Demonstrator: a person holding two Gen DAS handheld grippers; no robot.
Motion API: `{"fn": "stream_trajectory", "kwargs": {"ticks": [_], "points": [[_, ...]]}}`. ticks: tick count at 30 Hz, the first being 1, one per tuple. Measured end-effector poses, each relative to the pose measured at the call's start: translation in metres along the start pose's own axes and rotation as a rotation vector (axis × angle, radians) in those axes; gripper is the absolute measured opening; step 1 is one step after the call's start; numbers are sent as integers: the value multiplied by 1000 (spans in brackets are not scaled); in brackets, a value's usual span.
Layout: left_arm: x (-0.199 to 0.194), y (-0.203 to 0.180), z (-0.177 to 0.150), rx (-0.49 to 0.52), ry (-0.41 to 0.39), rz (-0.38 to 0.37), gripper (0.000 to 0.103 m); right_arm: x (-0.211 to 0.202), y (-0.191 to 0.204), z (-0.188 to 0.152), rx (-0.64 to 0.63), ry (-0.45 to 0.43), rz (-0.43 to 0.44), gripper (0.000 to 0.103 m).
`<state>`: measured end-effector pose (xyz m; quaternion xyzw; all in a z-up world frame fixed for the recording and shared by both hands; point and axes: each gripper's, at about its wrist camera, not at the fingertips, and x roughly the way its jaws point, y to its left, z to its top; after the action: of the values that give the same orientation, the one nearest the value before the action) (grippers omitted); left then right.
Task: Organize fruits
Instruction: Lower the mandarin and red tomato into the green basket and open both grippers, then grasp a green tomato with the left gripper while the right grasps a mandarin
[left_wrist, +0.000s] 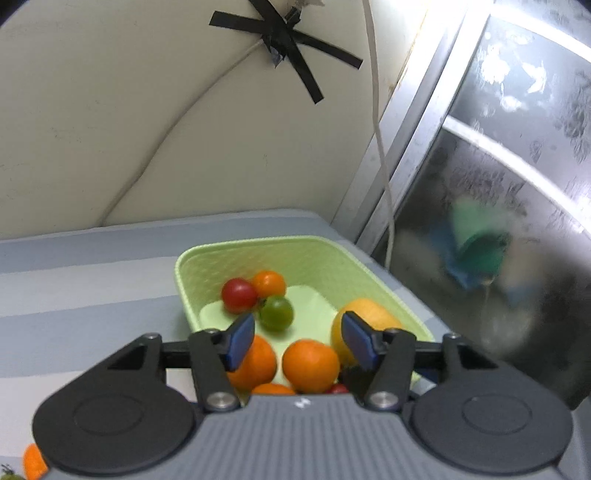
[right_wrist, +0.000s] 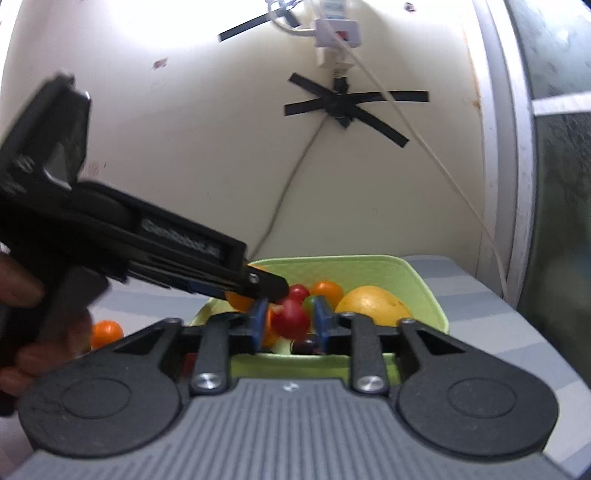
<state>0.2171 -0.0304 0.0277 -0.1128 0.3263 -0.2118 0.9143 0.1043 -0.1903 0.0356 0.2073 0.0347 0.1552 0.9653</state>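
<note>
A light green basket (left_wrist: 258, 244) (right_wrist: 369, 260) stands on the striped surface and holds a red tomato (left_wrist: 238, 295), a green tomato (left_wrist: 276, 313), several oranges (left_wrist: 310, 365) and a large yellow citrus (left_wrist: 369, 317) (right_wrist: 373, 304). My left gripper (left_wrist: 299, 334) hangs open over the basket with nothing between its blue pads. In the right wrist view it reaches in from the left, above the basket's near corner. My right gripper (right_wrist: 290, 323) stands at the basket's near rim. A blurred red fruit (right_wrist: 291, 319) lies between its pads with small gaps on both sides.
One orange (right_wrist: 107, 332) (left_wrist: 33, 461) lies outside the basket to its left. A hand (right_wrist: 22, 295) holds the left gripper's body. A cream wall with black tape and a white cable (left_wrist: 376, 122) rises behind. A metal-framed glass panel (left_wrist: 498, 184) is to the right.
</note>
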Motion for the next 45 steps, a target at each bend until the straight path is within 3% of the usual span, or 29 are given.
{"fn": "stream_trajectory", "kwargs": {"ticks": [6, 10, 14, 18, 22, 26, 29, 31, 36, 42, 45], "points": [[-58, 17, 2, -33, -135, 8, 53, -12, -5, 0, 34, -55, 26, 45], [-113, 49, -17, -98, -214, 91, 56, -23, -4, -5, 18, -94, 35, 44], [-146, 77, -56, -132, -218, 237, 56, -29, -2, -7, 11, -104, 57, 44], [-158, 99, -93, -179, -193, 297, 56, -30, 1, -8, 20, -69, 118, 43], [-156, 105, -106, -154, -161, 330, 56, -33, 22, -10, -30, -8, 195, 42], [-151, 99, -101, -74, -151, 318, 59, -29, 56, -12, -197, 77, 235, 38], [-146, 96, -100, -17, -130, 302, 61, -22, 80, -12, -379, 115, 208, 36], [-145, 97, -103, -12, -117, 287, 61, -18, 88, -9, -435, 139, 196, 36], [-139, 112, -109, -98, -112, 213, 53, 6, 98, 7, -388, 219, 270, 36], [-134, 126, -111, -172, -101, 153, 26, 42, 119, 6, -359, 299, 363, 36], [-136, 135, -113, -228, -117, 136, 26, 50, 134, 0, -432, 308, 371, 37]]}}
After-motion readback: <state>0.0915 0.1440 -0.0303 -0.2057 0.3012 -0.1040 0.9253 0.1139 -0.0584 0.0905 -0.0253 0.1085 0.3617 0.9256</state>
